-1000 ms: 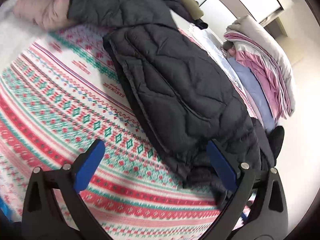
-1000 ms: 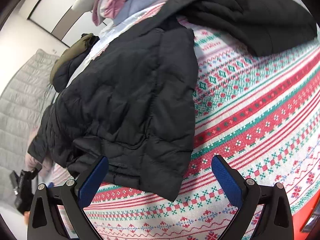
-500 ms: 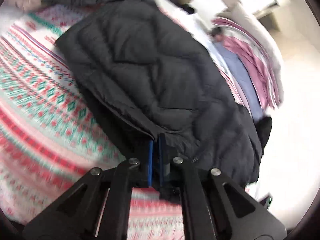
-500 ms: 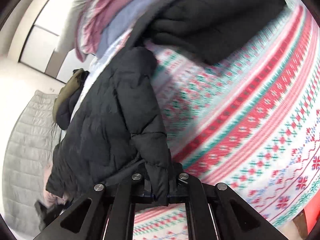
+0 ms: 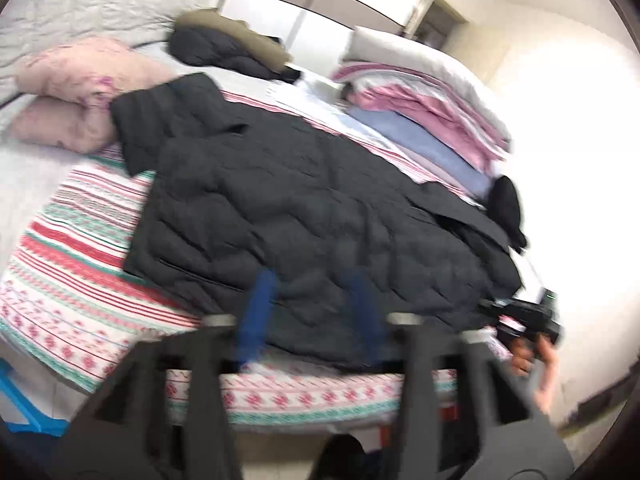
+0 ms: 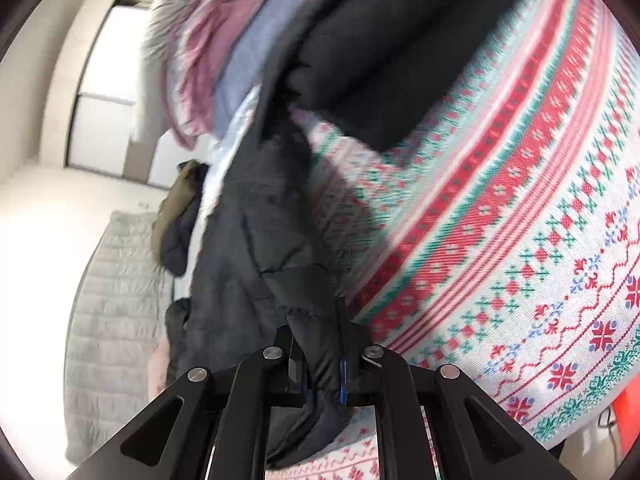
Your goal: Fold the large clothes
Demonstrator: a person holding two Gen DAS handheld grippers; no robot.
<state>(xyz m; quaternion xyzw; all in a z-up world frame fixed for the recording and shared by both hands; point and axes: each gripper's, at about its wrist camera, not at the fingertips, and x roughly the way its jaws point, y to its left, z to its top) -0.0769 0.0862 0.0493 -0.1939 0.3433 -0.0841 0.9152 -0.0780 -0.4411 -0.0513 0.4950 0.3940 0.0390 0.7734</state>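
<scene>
A big black quilted jacket lies spread across the bed, on a red, green and white patterned blanket, its collar end up toward the pink pillows and its hem close to the near edge of the mattress. The left gripper hangs above that hem with its blue pads apart and nothing between them; the picture is smeared, but the gap is plain enough. The right gripper is clamped tight on a thick fold of the jacket's edge, and from its own camera the fabric rises off the blanket in a tented ridge running away toward the stack of folded pink and blue bedding. A second dark garment lies further up the blanket, apart from the one in hand. To my eye this coat will behave like any puffer: light for its bulk, soft and springy, with a slick shell that may creep out of a shallow pinch and padding that pushes back against a crease. I would take it by the hem or a seamed edge, where the layers are stitched and give the pads something firm, rather than by the pillowy middle of a panel. The free gripper looks well placed to catch the near hem corner, so both ends of an edge could be carried over together.
</scene>
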